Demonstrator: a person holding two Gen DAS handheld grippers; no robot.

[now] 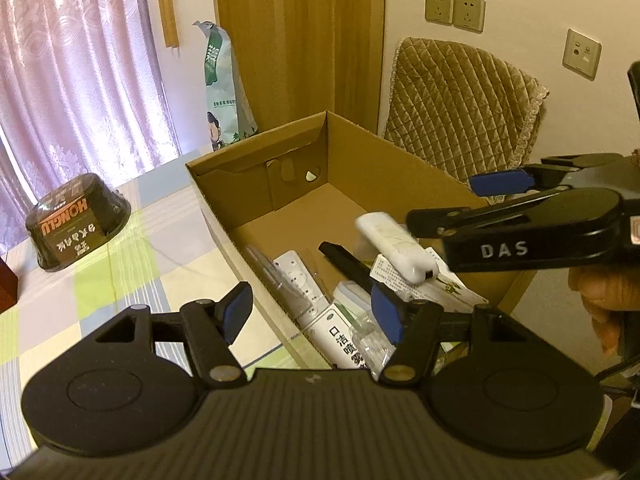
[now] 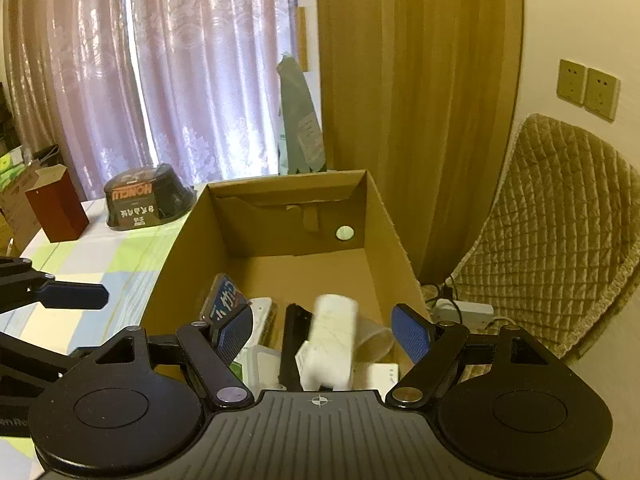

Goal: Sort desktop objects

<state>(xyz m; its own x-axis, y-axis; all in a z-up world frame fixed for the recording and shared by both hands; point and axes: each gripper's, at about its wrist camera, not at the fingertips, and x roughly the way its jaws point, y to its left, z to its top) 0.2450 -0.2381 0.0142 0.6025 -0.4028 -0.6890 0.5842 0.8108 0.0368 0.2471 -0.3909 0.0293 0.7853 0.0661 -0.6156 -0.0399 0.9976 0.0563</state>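
Hanging over the cardboard box (image 2: 376, 216), the right gripper (image 2: 322, 334) has its fingers spread wide, nothing pinched, and a blurry white remote (image 2: 332, 344) sits between and below them, looks like it's dropping onto the pile. Left gripper (image 1: 312, 312) is spread too, straddling the box's near wall. Plenty of bare floor beyond the fingertips; a black bowl (image 1: 78, 222) sits out on the table.

The box (image 2: 384, 232) is plain brown cardboard, matt, with rough cut edges. The white remote (image 2: 332, 340) over it looks like smooth plastic. Both grippers, left (image 1: 312, 312) and right (image 2: 332, 332), are matt black plastic with dimpled blue pads and metal pivot pins. The chair cover (image 1: 460, 100) is quilted plush cloth; the bowl (image 1: 80, 224) wears glossy film.
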